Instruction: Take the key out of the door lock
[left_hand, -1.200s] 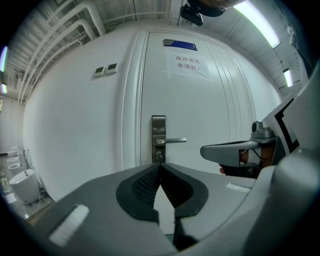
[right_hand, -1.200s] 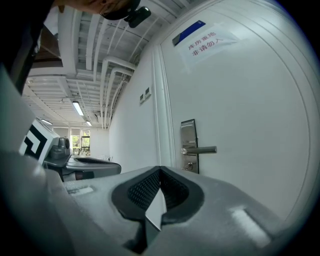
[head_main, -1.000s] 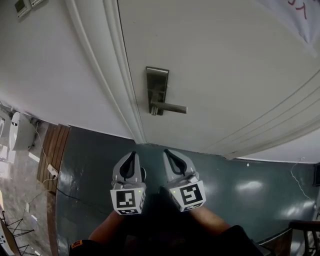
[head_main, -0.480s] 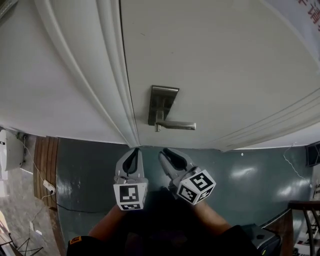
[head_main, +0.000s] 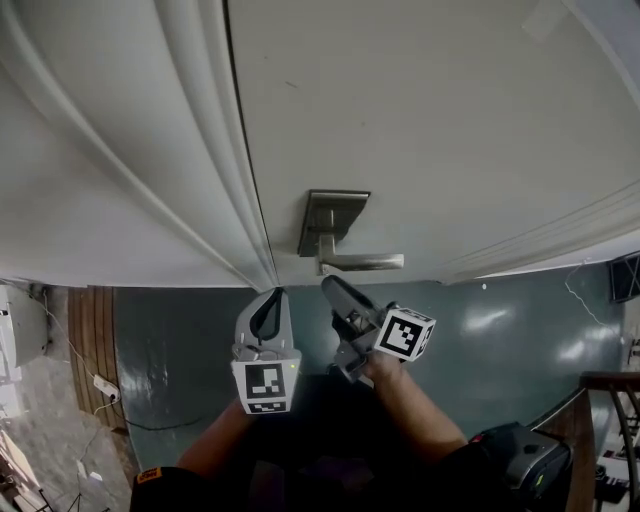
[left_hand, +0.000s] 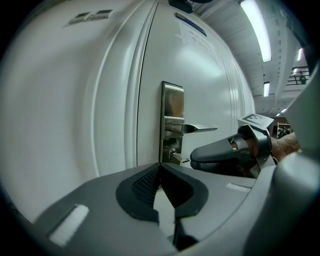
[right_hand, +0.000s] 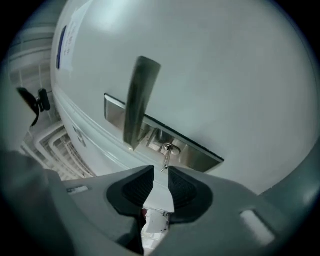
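Observation:
A white door carries a brushed-metal lock plate with a lever handle. A small silver key sticks out of the keyhole under the handle, and it also shows as the key in the left gripper view. My right gripper is rolled onto its side and narrowly open, and the key's outer end sits just at the gap between its tips. In the head view the right gripper points up at the lock. My left gripper hangs beside it, shut on nothing, short of the door.
The white door frame moulding runs along the lock's left side. A dark green glossy floor lies below. Wood boards and a white cable lie at the far left. A dark chair stands at the right edge.
My right gripper has rolled onto its side and moved up to the lock, its tips now at the key. The left gripper has barely moved. The door fills more of the head view.

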